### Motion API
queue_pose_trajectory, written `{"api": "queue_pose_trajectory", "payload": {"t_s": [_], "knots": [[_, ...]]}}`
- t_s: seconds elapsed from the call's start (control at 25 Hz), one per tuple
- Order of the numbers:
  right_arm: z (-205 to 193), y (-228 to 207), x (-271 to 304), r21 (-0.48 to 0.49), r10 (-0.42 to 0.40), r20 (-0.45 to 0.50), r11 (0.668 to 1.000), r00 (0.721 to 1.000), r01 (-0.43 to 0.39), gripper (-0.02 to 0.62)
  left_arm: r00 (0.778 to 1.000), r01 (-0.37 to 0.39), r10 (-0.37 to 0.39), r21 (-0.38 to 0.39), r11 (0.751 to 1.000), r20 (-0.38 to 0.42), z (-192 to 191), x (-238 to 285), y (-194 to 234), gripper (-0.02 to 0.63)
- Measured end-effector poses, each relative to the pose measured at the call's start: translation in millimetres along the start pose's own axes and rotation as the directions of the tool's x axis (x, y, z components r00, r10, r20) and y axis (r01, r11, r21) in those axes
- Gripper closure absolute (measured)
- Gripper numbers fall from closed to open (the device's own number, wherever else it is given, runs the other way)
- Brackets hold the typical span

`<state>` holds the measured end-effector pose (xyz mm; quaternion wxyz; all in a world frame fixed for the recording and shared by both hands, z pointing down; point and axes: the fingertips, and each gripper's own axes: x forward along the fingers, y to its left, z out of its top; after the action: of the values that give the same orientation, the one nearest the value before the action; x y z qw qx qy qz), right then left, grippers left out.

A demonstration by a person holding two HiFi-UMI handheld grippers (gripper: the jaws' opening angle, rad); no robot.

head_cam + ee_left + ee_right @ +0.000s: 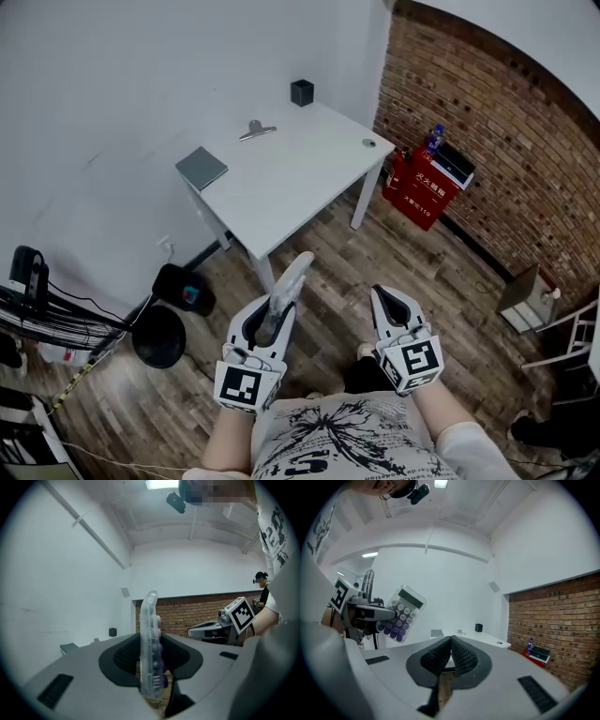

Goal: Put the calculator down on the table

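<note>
A clear-cased calculator (290,284) with round purple and grey keys stands on edge between the jaws of my left gripper (272,314), which is shut on it. In the left gripper view the calculator (151,644) rises thin and upright from the pads. The right gripper view shows its keyed face (400,613) out to the left, held by the left gripper (370,613). My right gripper (392,309) is shut and holds nothing; its pads meet at their tips (451,641). Both grippers hang over the wooden floor, short of the white table (309,173).
On the table lie a grey notebook (202,168), a metal clip (256,129), a black cup (302,92) and a small round object (369,143). A red box (427,190) stands by the brick wall. Cables and black gear (169,314) sit on the floor at left.
</note>
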<state>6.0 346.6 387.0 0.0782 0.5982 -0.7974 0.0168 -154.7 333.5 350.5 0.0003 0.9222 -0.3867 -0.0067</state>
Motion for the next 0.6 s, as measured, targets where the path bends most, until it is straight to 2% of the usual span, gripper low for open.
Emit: {"api": "queue_pose_trajectory", "payload": {"t_s": [0.2,0.32,0.6], "knots": [[-11,-33,48,-0.016,0.058,-0.008,0.998,0.998,-0.058,0.581,0.996,-0.037,0.039,0.029,0.999,-0.077,-26,41,18,0.469],[-18,-59,88,-0.038,0.134,-0.011,0.990,0.991,-0.135,0.581,0.991,-0.103,0.106,0.036,0.994,-0.079,-31,77,30,0.469],[-10,-173,193,-0.057,0.280,-0.065,0.957,0.958,-0.283,0.581,0.959,-0.269,0.269,0.014,0.963,-0.086,-27,203,47,0.468]]}}
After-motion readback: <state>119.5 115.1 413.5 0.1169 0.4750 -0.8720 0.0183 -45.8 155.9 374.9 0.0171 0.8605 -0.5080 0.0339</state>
